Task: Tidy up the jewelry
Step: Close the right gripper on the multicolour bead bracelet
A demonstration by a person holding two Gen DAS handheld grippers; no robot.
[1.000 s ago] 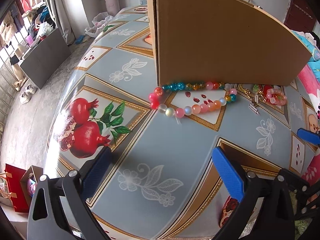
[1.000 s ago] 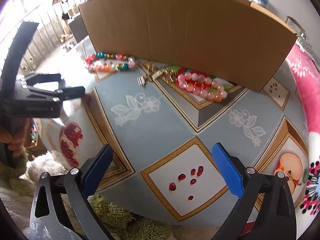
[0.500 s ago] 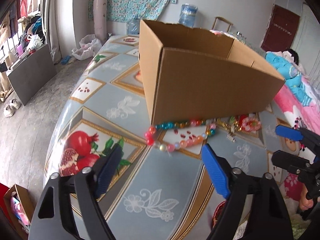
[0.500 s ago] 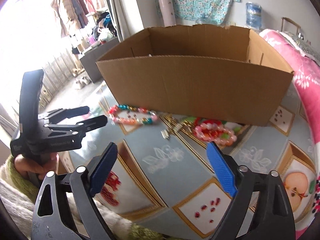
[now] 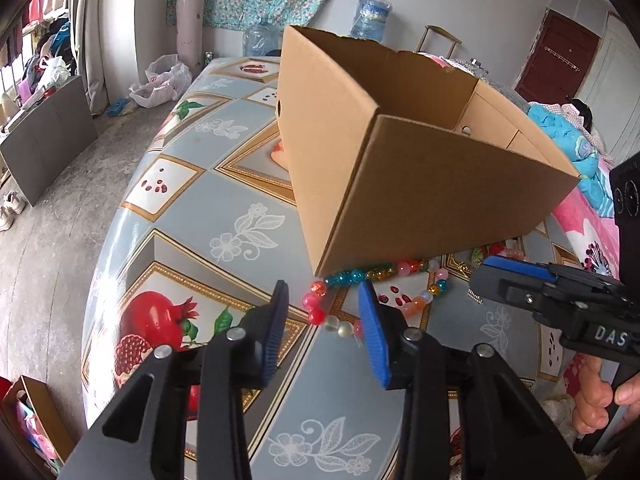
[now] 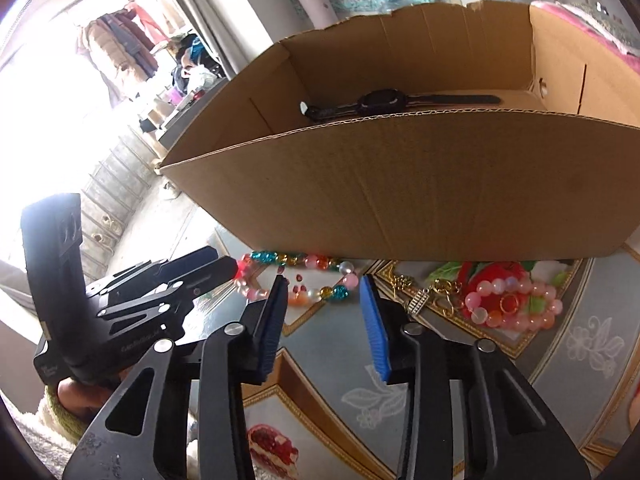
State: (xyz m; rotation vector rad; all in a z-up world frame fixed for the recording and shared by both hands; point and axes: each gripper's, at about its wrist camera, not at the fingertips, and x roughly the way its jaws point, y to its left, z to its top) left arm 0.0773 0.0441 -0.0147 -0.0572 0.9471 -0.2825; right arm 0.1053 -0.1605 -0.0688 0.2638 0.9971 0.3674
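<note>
- The left gripper (image 5: 323,304) hangs above the table (image 5: 224,216) with its jaws part-way open; they have just been closing, and nothing is clamped between them
- Beyond its tips a bracelet of mixed coloured beads (image 5: 372,292) lies flat on the table, right at the foot of the cardboard box (image 5: 420,184)
- The right gripper (image 6: 323,300) is also part-way open and empty, its jaws likewise just closing
- Past its tips sits the same mixed bead bracelet (image 6: 296,280), and to the right a pink bead bracelet (image 6: 516,304) rests on the red flower print, with a small gold ring (image 6: 509,303) inside its loop
- A gold chain with a charm (image 6: 424,296) lies between the 2 bracelets
- A black watch (image 6: 384,102) lies inside the box, against its far wall
- A hand (image 5: 600,396) grips the right gripper's handle at the lower right of the left view
</note>
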